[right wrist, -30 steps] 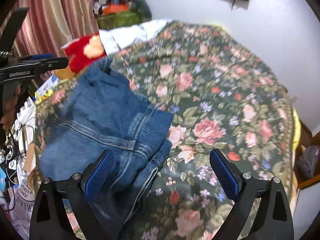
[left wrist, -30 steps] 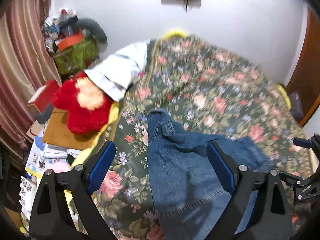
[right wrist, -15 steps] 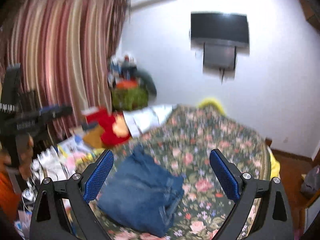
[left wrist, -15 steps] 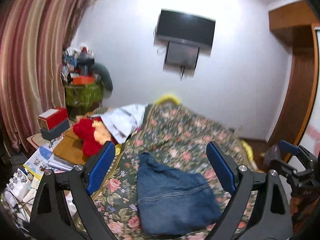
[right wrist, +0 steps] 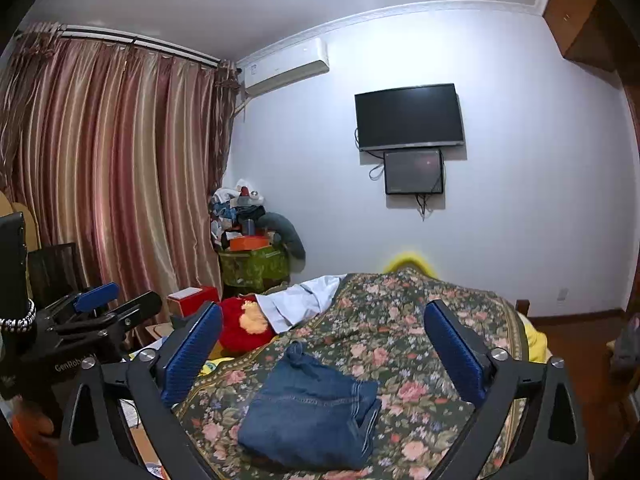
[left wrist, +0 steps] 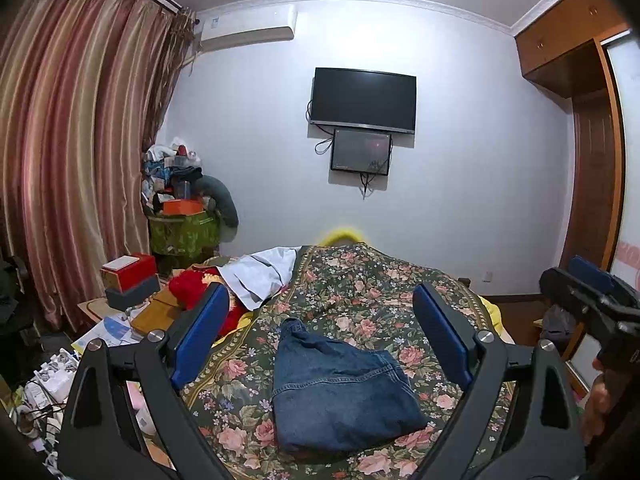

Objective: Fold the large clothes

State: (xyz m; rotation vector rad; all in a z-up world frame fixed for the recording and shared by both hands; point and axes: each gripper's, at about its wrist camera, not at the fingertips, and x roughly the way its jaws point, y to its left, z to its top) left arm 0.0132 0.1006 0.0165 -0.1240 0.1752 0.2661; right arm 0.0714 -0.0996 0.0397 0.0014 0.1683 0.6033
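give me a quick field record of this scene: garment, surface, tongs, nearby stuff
garment: blue jeans, folded into a compact bundle
surface: floral bedspread, jeans lying on it
left tongs: open, nothing between the pads
right tongs: jaws opening, holding nothing
beside bed: red plush toy, white cloth
wall: television

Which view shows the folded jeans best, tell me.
The left wrist view: the folded jeans lie nearly whole between the fingers, with the top panel and seam plain. The right wrist view shows the jeans from their stacked folded edge, more slanted.
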